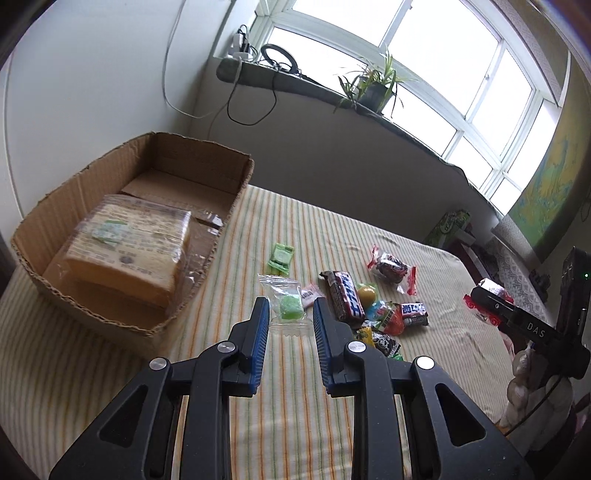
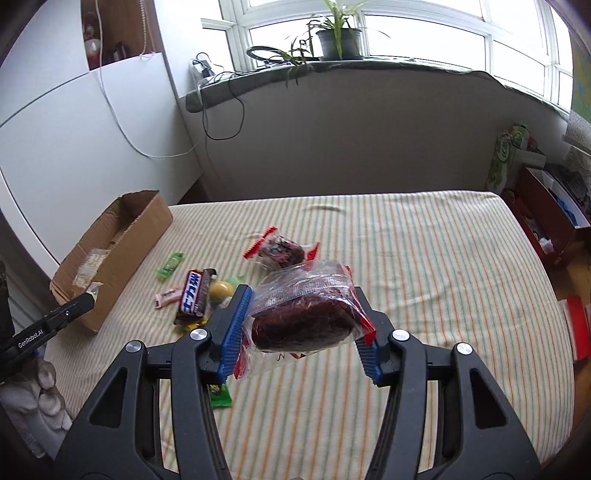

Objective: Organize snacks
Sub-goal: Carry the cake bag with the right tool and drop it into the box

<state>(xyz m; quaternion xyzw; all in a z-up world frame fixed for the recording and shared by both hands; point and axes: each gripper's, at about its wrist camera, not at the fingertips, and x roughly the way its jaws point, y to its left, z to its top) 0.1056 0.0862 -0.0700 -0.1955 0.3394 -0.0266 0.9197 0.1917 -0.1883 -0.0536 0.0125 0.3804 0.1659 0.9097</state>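
Observation:
My left gripper (image 1: pixel 290 308) is open, its fingers on either side of a clear packet with a green candy (image 1: pixel 289 305) on the striped bed. A cardboard box (image 1: pixel 236 168) at the left holds wrapped bread (image 1: pixel 129 247). A Snickers bar (image 1: pixel 345 295), a green sachet (image 1: pixel 280 257), a dark red-edged cake packet (image 1: pixel 392 268) and several small sweets (image 1: pixel 384 314) lie to the right. My right gripper (image 2: pixel 301 314) is shut on a dark cake in a clear red-edged wrapper (image 2: pixel 303 317), held above the bed. The box (image 2: pixel 110 254) and Snickers bar (image 2: pixel 195 297) show at left there.
The striped sheet (image 2: pixel 424 258) covers the bed. A window ledge with a potted plant (image 2: pixel 338 35) and cables runs behind. Boxes and clutter (image 2: pixel 546 214) stand beside the bed at the right. My right gripper also shows at the left view's right edge (image 1: pixel 491 306).

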